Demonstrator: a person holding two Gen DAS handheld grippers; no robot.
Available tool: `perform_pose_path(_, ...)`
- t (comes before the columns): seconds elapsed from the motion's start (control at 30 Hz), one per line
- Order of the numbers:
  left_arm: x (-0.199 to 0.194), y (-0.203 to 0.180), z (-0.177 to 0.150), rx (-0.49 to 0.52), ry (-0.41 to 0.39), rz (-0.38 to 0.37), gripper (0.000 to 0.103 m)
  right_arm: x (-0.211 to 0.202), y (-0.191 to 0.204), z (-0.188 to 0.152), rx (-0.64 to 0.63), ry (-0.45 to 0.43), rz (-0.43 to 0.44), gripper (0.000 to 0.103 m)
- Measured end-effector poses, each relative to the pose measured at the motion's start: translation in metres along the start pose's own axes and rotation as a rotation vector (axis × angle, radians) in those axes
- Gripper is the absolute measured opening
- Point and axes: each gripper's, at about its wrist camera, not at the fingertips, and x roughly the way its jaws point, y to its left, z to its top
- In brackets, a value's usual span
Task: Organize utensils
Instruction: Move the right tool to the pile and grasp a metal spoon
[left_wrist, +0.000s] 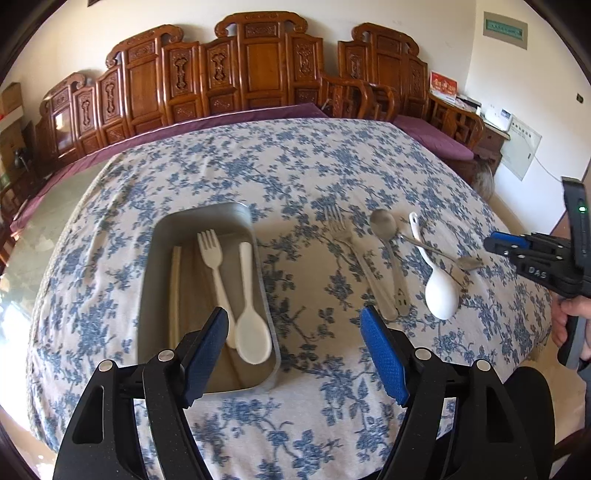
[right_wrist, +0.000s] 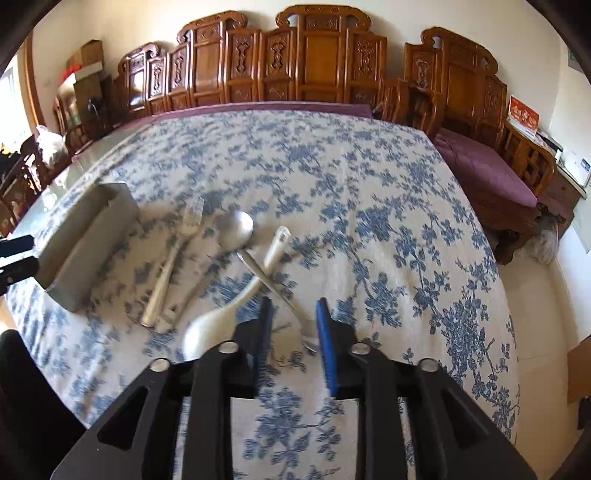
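Observation:
A grey tray (left_wrist: 162, 236) on the floral cloth holds a cream fork (left_wrist: 216, 266), a cream spoon (left_wrist: 251, 325) and cream chopsticks (left_wrist: 175, 291). My left gripper (left_wrist: 293, 314) stands open above the tray's near right corner, with nothing between its pads. To the right lie a metal fork (left_wrist: 351, 251), a metal spoon (left_wrist: 388, 240), a white ceramic spoon (left_wrist: 439, 291) and a slim metal spoon (left_wrist: 436, 251) crossing it. My right gripper (right_wrist: 293, 304) is partly open, low over the slim metal spoon (right_wrist: 273, 284), and its pads do not press on the spoon. The white ceramic spoon (right_wrist: 207, 332) lies just to its left.
The blue floral tablecloth (left_wrist: 295, 166) covers the whole table. A carved wooden bench (right_wrist: 317, 55) with a purple cushion (right_wrist: 484, 170) runs along the far side. A person's hand (left_wrist: 569, 317) grips the right tool's handle. The left gripper (right_wrist: 14, 254) shows beside the tray (right_wrist: 92, 229).

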Motion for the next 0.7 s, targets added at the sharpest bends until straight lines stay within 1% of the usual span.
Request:
perform_pose_path(0.07,0.003,-0.007,0.000,0.003,0.006,-0.006,0.070,0.010,-0.011,-0.005,0.021,0.023,-0.002,0.034)
perform_pose_path(0.2,0.010,-0.018,-0.001,0.011,0.015,-0.015,0.070,0.029,-0.027,-0.013,0.064,0.067,0.019,0.035)
perform_pose_path(0.4,0.016,-0.033,-0.003,0.040,0.034,-0.013,0.070,0.047,-0.034,-0.010,0.106,0.103,0.079,0.035)
perform_pose_path(0.5,0.016,-0.035,-0.003,0.052,0.038,-0.005,0.070,0.056,-0.034,-0.011,0.115,0.134,0.108,0.035)
perform_pose_path(0.57,0.016,-0.035,-0.004,0.054,0.042,0.002,0.070,0.058,-0.034,-0.011,0.121,0.135,0.125,0.035)
perform_pose_path(0.6,0.017,-0.035,-0.004,0.054,0.044,0.003,0.070,0.058,-0.033,-0.010,0.121,0.139,0.133,0.034)
perform_pose_path(0.63,0.017,-0.035,-0.004,0.053,0.046,0.006,0.070,0.058,-0.032,-0.010,0.123,0.144,0.141,0.026)
perform_pose_path(0.7,0.019,-0.035,-0.003,0.052,0.050,0.010,0.070,0.058,-0.031,-0.011,0.125,0.154,0.150,0.016)
